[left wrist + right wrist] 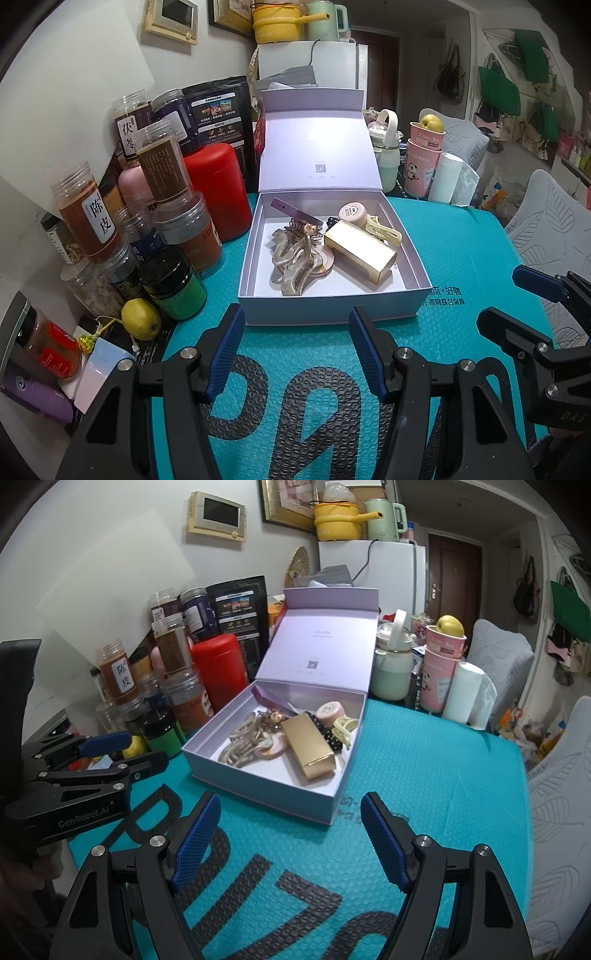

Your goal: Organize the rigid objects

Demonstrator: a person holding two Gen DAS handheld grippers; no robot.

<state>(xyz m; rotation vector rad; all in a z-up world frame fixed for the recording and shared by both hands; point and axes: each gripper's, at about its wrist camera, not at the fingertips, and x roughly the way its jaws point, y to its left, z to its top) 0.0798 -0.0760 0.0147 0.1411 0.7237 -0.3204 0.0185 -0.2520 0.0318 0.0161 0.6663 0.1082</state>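
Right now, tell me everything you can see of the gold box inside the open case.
The gold box is a small oblong carton, with a shiny metallic-gold finish that looks like card. It seems closed, with a folded end flap facing the camera. It lies flat on its long side, skewed diagonally, in the right half of the lilac case. It rests partly on a round pink compact, and a cream hair claw and a black dotted piece sit against its far end.

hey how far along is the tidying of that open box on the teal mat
Done: gold carton, hair claws and pink compact lie in the lavender box. In hand: nothing; left gripper and right gripper are empty, jaws apart. Left: lid still up.
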